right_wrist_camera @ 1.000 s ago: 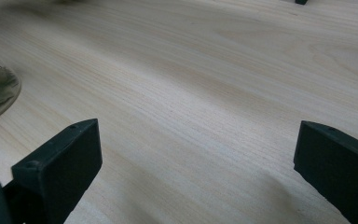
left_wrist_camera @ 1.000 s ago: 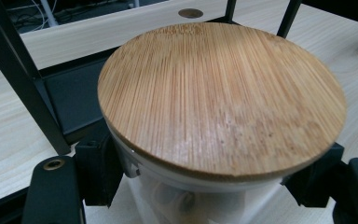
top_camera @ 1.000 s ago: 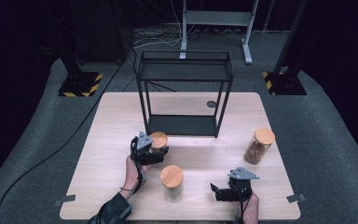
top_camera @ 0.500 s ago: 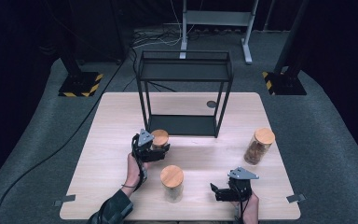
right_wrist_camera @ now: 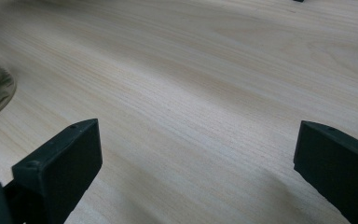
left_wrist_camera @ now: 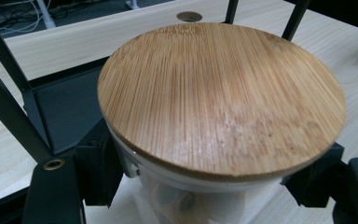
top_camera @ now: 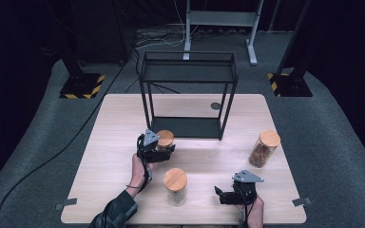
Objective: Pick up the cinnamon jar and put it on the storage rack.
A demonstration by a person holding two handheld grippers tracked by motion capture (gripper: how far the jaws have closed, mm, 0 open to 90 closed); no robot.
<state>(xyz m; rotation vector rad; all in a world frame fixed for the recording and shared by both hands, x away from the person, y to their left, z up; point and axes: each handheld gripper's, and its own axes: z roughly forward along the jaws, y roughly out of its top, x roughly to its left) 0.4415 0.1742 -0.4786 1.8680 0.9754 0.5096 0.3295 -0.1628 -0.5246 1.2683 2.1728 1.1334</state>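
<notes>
over the last second the left gripper (top_camera: 164, 151) has carried its jar (top_camera: 165, 139) a little nearer the rack (top_camera: 188, 127); the jaws are clamped on the glass under the bamboo lid (left_wrist_camera: 221, 95), and the jar now sits just in front of the rack's lower shelf. that looks like the run-in to shelving it. the right gripper (top_camera: 221, 195) has stayed put near the table (top_camera: 119, 118) edge, jaws apart and empty.

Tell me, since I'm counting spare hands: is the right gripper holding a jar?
No, the right gripper has its jaws wide apart over bare table, with nothing between them.
</notes>
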